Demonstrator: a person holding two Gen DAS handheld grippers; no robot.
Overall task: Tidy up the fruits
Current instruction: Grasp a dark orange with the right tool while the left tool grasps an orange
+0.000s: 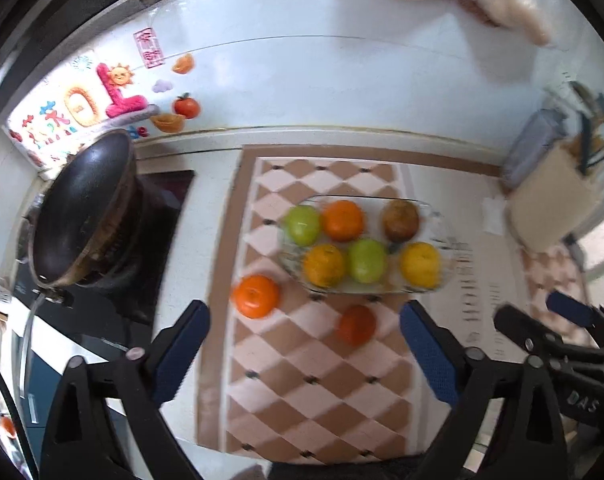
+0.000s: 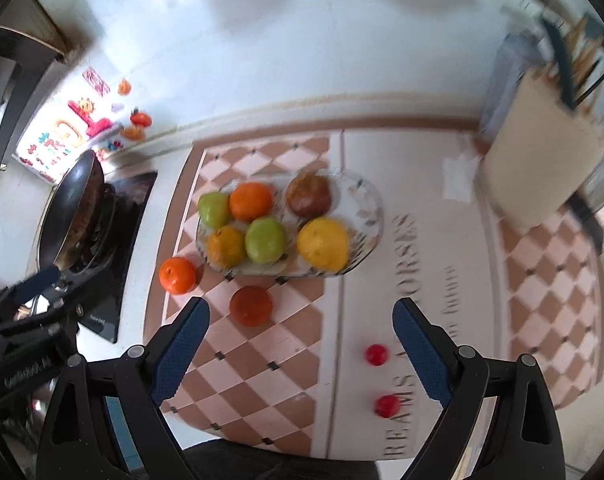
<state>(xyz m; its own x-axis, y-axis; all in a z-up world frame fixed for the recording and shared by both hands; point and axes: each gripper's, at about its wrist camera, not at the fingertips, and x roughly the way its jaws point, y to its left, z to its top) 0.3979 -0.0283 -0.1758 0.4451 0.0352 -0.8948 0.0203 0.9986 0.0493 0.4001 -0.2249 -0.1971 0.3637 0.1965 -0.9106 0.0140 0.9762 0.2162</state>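
Observation:
A clear glass plate [image 1: 438, 216] [image 2: 368, 200] on the checked mat holds several fruits: two green ones, oranges, a yellow one [image 2: 323, 245] and a brown one [image 2: 309, 195]. In front of the plate lie a bright orange [image 1: 255, 295] [image 2: 177, 275] and a darker orange-red fruit [image 1: 356, 324] [image 2: 250, 305]. Two small red fruits [image 2: 376, 354] [image 2: 386, 405] lie nearer, by my right gripper's right finger. My left gripper [image 1: 304, 340] hangs open above the mat, nothing between its fingers. My right gripper [image 2: 300, 338] is open too, and shows at the right of the left wrist view as a gripper [image 1: 542, 312].
A black wok [image 1: 81, 208] [image 2: 75, 208] sits on the stove at left. A beige knife block [image 1: 554, 196] [image 2: 542, 160] stands at the back right by the tiled wall. Stickers [image 1: 101, 96] cover the wall at the back left. The mat [image 2: 261, 368] bears printed lettering.

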